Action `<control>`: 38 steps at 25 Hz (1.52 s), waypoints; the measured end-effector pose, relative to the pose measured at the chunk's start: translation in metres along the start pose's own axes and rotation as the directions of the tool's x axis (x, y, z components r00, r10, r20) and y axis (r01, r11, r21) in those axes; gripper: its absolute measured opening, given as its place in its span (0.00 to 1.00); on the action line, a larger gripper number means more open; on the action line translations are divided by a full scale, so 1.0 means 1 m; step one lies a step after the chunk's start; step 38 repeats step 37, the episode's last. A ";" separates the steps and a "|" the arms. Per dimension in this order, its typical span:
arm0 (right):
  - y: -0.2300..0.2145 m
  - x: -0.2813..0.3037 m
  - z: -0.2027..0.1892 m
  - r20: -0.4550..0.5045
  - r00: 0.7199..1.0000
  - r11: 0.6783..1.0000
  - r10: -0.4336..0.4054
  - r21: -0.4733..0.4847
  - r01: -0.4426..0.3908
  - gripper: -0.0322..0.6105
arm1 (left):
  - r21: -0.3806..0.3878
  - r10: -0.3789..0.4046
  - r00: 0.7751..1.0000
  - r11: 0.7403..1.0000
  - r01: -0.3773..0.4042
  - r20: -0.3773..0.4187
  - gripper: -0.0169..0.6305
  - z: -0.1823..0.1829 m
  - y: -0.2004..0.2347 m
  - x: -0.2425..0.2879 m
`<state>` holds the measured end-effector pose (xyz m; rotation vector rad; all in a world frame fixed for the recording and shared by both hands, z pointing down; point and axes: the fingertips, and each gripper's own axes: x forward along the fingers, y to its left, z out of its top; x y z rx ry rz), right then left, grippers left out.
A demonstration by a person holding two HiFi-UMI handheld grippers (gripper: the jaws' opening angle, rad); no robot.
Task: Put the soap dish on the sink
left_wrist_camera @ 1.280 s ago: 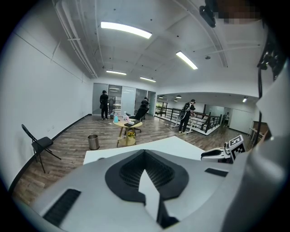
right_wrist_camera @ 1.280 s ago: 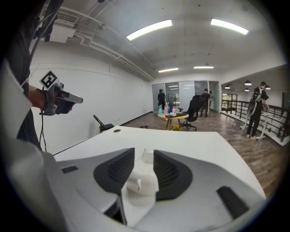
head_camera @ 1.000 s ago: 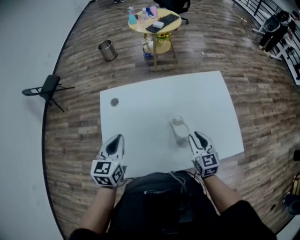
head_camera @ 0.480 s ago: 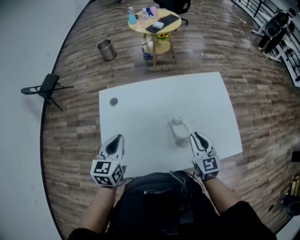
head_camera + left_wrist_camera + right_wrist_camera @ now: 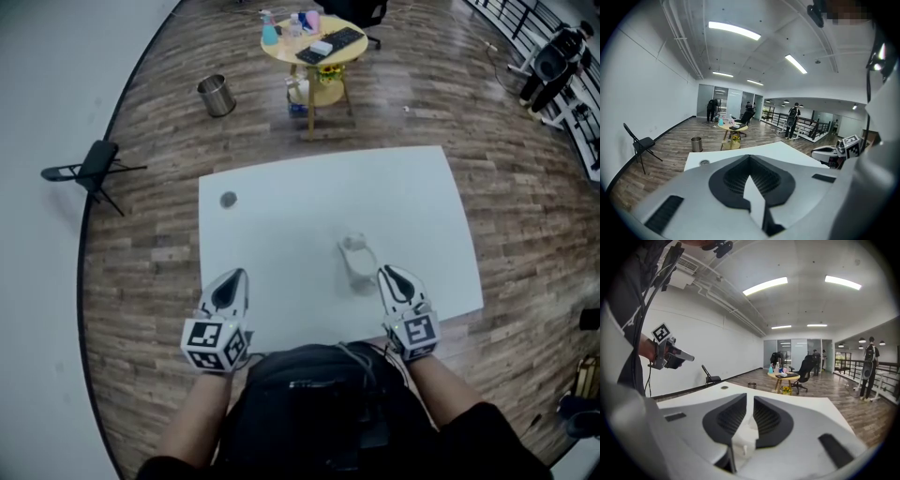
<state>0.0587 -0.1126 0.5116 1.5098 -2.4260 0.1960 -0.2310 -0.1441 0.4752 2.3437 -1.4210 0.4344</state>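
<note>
Soap dish (image 5: 357,263) on table (image 5: 281,234) | round drain (image 5: 228,200) well apart | bin (image 5: 216,97) beyond

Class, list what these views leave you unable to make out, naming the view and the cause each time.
1. Right gripper: fingers have just been closing around something white; right gripper view, white against the white table, so a firm grip can't be confirmed.
2. Soap dish: head view, too small and pale to show its shape.
3. Round mark on the table: head view, too small to identify.
</note>
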 end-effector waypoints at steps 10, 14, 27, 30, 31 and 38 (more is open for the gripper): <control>-0.005 0.003 -0.013 -0.045 0.998 0.998 0.034 0.045 -0.032 0.06 | -0.018 0.012 1.000 1.000 -0.012 0.009 0.01 -0.004 0.003 0.000; -0.004 0.003 -0.013 -0.060 0.997 0.999 0.047 0.016 -0.046 0.06 | -0.020 0.011 1.000 1.000 -0.011 0.009 0.01 -0.003 0.000 0.002; -0.006 0.008 -0.007 -0.049 0.997 0.998 0.061 0.029 -0.059 0.06 | -0.028 0.033 0.999 0.999 -0.032 0.022 0.01 -0.007 0.001 -0.008; -0.006 0.009 -0.005 -0.047 0.997 0.998 0.059 0.036 -0.057 0.06 | -0.035 0.044 0.999 0.998 -0.043 0.026 0.01 -0.008 0.006 -0.013; -0.005 0.009 -0.005 -0.047 0.997 0.998 0.059 0.035 -0.057 0.06 | -0.037 0.048 0.998 0.998 -0.047 0.028 0.01 -0.008 0.008 -0.015; -0.001 0.014 0.001 -0.044 0.997 0.998 0.057 0.028 -0.056 0.06 | -0.043 0.056 0.998 0.998 -0.055 0.023 0.01 -0.012 0.017 -0.022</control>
